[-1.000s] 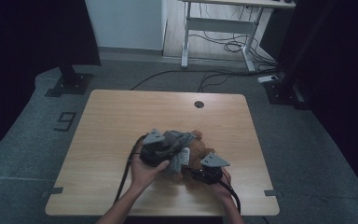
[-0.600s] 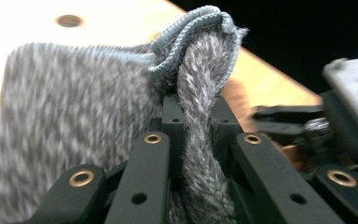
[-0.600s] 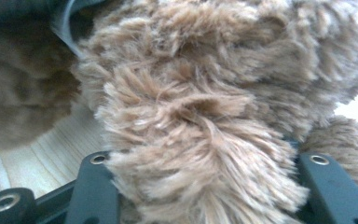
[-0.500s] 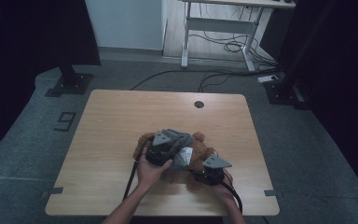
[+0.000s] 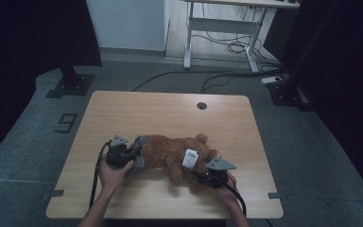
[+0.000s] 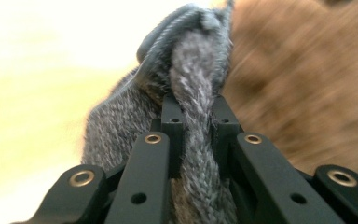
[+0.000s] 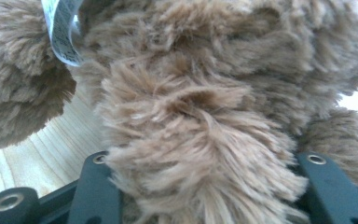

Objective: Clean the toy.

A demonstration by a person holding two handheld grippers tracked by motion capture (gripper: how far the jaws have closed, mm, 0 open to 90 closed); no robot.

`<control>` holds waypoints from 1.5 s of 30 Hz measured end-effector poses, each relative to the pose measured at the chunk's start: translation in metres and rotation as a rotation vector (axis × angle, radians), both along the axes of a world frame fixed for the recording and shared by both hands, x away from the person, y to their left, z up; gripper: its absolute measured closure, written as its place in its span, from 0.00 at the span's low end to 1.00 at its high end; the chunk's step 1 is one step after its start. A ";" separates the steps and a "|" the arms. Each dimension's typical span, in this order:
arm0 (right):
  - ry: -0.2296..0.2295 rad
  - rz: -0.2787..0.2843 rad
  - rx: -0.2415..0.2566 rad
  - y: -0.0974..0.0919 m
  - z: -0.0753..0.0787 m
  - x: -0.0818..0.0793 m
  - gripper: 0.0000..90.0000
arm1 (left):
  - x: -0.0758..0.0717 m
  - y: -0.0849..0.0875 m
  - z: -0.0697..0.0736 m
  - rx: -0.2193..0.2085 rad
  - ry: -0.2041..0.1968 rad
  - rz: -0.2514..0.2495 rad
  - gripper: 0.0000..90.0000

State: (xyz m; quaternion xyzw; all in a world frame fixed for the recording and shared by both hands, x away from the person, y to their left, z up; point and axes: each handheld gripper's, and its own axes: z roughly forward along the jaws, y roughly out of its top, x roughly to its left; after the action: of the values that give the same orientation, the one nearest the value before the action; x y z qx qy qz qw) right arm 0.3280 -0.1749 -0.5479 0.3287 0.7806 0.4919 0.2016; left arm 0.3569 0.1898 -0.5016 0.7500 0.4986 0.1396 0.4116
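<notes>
On the light wooden table (image 5: 137, 111) lie one toy and one garment, worked by two grippers. The left gripper (image 5: 119, 153) is clamped tight on a bunched fold of the grey knitted garment (image 6: 191, 88), which sits between its jaws and wraps the near end of the single brown plush teddy bear (image 5: 170, 153). The bear stretches rightward from there, one white label (image 5: 189, 159) on it. The right gripper (image 5: 213, 174) has just been closing, its jaws around a furry limb (image 7: 196, 154) of the bear.
</notes>
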 end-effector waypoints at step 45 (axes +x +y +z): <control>0.026 -0.016 -0.022 0.001 0.000 0.005 0.55 | 0.004 -0.167 0.056 0.042 -0.064 -0.289 0.89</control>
State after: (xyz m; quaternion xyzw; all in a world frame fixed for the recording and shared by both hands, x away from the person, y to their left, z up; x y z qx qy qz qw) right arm 0.3327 -0.1740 -0.5475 0.3393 0.7858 0.4773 0.1989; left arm 0.3608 0.0226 -0.4458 0.8178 0.3690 0.1131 0.4270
